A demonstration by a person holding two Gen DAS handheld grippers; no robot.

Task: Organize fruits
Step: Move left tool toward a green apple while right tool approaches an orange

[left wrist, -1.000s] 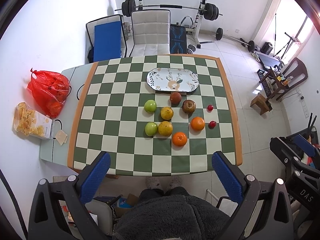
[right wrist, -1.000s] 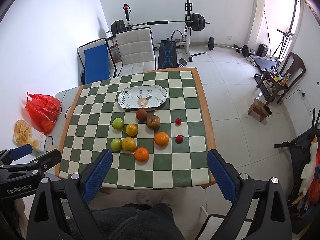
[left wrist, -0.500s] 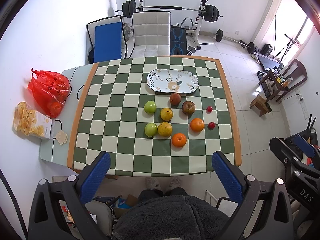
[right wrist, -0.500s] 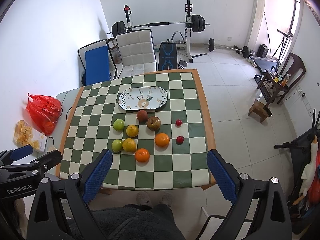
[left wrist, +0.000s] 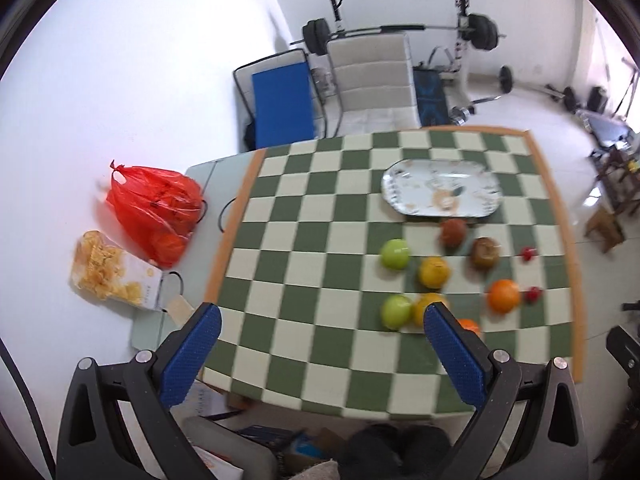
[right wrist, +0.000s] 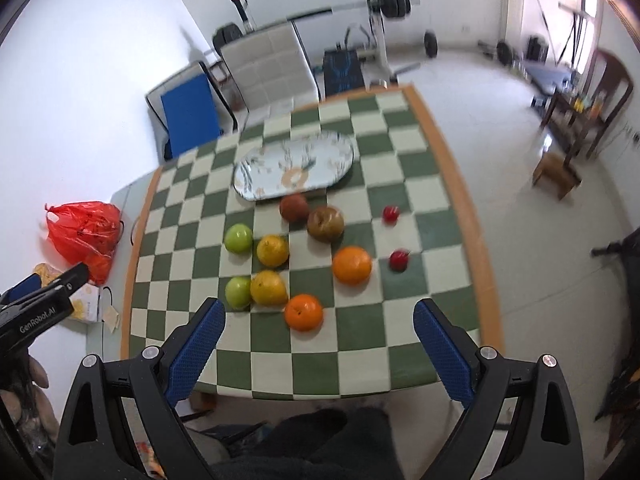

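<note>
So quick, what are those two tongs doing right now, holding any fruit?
Left tongs: open, holding nothing.
Right tongs: open, holding nothing, above the near orange.

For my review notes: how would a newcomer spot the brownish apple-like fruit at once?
Start at the oval patterned plate on the checkered table. Two dark fruits sit just in front of it; take the right-hand one, the brown fruit, larger and duller than its reddish neighbour.

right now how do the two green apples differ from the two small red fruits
The green apples are clearly larger and sit at the left of the fruit cluster; the small red fruits sit at its right. The nearer apple touches a yellow fruit; the red fruits stand alone. All four rest on the checkered table.
</note>
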